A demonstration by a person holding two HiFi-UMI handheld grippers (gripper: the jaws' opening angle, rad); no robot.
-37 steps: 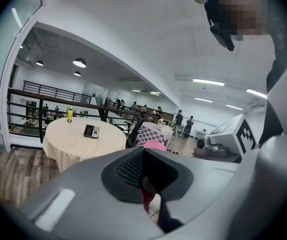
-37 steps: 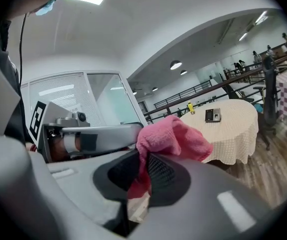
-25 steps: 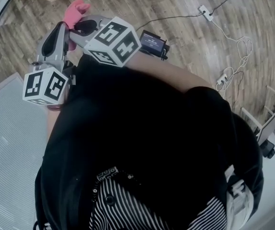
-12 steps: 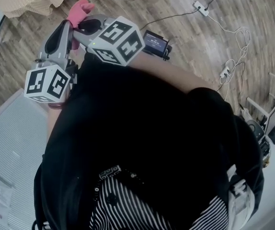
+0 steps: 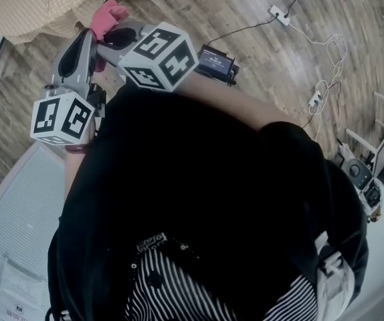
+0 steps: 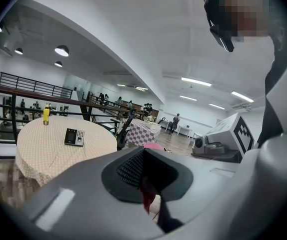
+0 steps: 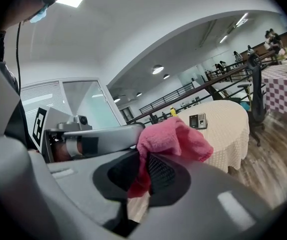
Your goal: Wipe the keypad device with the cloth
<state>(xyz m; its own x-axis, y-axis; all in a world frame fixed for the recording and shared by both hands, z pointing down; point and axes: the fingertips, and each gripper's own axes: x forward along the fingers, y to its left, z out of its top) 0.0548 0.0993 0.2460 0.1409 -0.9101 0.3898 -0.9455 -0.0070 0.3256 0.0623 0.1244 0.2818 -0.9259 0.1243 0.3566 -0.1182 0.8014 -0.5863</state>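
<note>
The pink cloth (image 5: 106,16) is bunched at the tips of both grippers, which are held up in front of the person's chest. My right gripper (image 7: 143,176) is shut on the cloth (image 7: 173,139), most of which bulges above its jaws. My left gripper (image 6: 144,183) also looks shut, with a red sliver of cloth (image 6: 146,198) in the gap. The keypad device (image 6: 75,137) lies flat on a round table with a beige cover (image 6: 38,151), well ahead and apart from both grippers. It also shows far off as the keypad device (image 7: 199,120) in the right gripper view.
A yellow bottle (image 6: 46,115) stands at the table's far side. Railings (image 6: 18,91) run behind the table. A checked table (image 7: 283,86) and a dark chair (image 7: 256,101) stand nearby. Cables and a power strip (image 5: 282,13) lie on the wooden floor, beside a small dark screen unit (image 5: 215,60).
The beige-covered table has come further into the head view at the top left. Both grippers stay together on the cloth in about the same spot.
</note>
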